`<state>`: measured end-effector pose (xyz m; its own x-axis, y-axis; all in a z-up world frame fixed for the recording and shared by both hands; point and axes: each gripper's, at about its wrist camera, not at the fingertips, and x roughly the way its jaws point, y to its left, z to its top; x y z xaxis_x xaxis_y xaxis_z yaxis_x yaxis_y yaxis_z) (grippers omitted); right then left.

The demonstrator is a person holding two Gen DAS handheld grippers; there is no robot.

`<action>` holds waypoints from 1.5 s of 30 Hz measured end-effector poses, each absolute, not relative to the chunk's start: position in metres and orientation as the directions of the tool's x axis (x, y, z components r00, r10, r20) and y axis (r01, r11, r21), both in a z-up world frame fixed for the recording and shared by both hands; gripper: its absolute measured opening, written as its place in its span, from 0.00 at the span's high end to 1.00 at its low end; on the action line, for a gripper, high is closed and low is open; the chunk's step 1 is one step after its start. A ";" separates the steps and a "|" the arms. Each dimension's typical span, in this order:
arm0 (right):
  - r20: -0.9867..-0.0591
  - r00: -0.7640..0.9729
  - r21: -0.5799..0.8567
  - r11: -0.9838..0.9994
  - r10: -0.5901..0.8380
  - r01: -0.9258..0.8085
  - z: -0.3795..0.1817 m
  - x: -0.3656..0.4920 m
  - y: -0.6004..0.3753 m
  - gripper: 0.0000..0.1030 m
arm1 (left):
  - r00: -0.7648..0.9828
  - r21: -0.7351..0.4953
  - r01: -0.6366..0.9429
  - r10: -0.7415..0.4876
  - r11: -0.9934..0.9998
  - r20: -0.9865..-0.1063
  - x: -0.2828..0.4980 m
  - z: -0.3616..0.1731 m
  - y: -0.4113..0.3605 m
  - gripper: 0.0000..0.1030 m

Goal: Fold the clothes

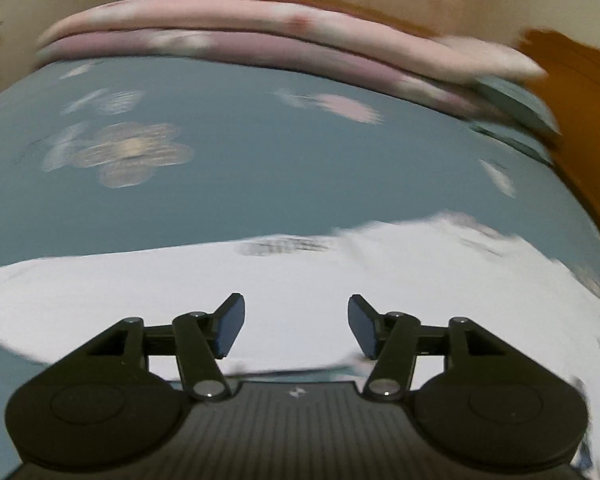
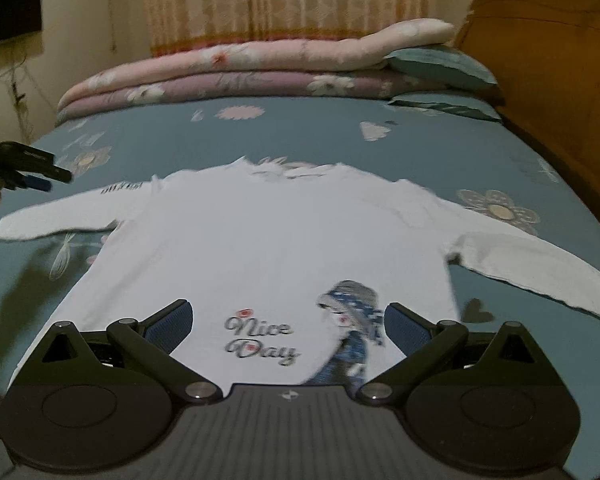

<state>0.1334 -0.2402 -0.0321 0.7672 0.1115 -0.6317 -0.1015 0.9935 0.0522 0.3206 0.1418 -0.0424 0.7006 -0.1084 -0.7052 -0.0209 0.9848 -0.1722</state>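
A white long-sleeved shirt (image 2: 260, 240) lies flat on the blue flowered bed, sleeves spread to both sides, with "Nice Day" lettering and a girl print near its lower hem. My right gripper (image 2: 288, 330) is open just above that hem, nothing between its fingers. My left gripper (image 1: 296, 328) is open over the shirt's (image 1: 260, 280) left sleeve area, holding nothing. In the right wrist view the left gripper (image 2: 40, 178) shows at the far left edge, above the left sleeve end, held by a hand.
Folded pink and mauve quilts (image 2: 240, 76) are stacked at the far side of the bed (image 2: 300, 132). A teal pillow (image 2: 440, 64) lies by the wooden headboard (image 2: 560, 80) on the right. Curtains (image 2: 280, 0) hang behind.
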 end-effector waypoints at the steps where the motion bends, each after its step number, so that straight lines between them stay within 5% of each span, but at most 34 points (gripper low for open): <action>1: -0.626 0.772 0.060 0.994 0.106 -0.088 -0.031 0.130 -0.247 0.00 | 0.696 -0.165 0.016 -0.129 0.986 -0.706 0.321 -0.042 0.122 0.42; 7: -0.612 0.786 0.155 0.988 0.086 0.012 -0.037 0.113 -0.302 0.00 | 0.647 -0.148 0.202 -0.245 0.968 -0.722 0.320 -0.049 0.018 0.40; 19: -0.629 0.777 0.340 0.908 0.025 0.246 -0.071 0.107 -0.425 0.00 | 0.642 -0.046 0.314 -0.247 0.948 -0.726 0.290 -0.084 -0.107 0.38; 30: -0.596 0.803 0.497 0.774 -0.025 0.393 -0.099 0.120 -0.545 0.00 | 0.687 0.070 0.350 -0.205 0.934 -0.698 0.261 -0.097 -0.139 0.34; 45: -0.497 0.860 0.728 0.485 -0.115 0.485 -0.146 0.129 -0.676 0.00 | 0.711 0.048 0.312 -0.200 0.949 -0.674 0.262 -0.090 -0.147 0.29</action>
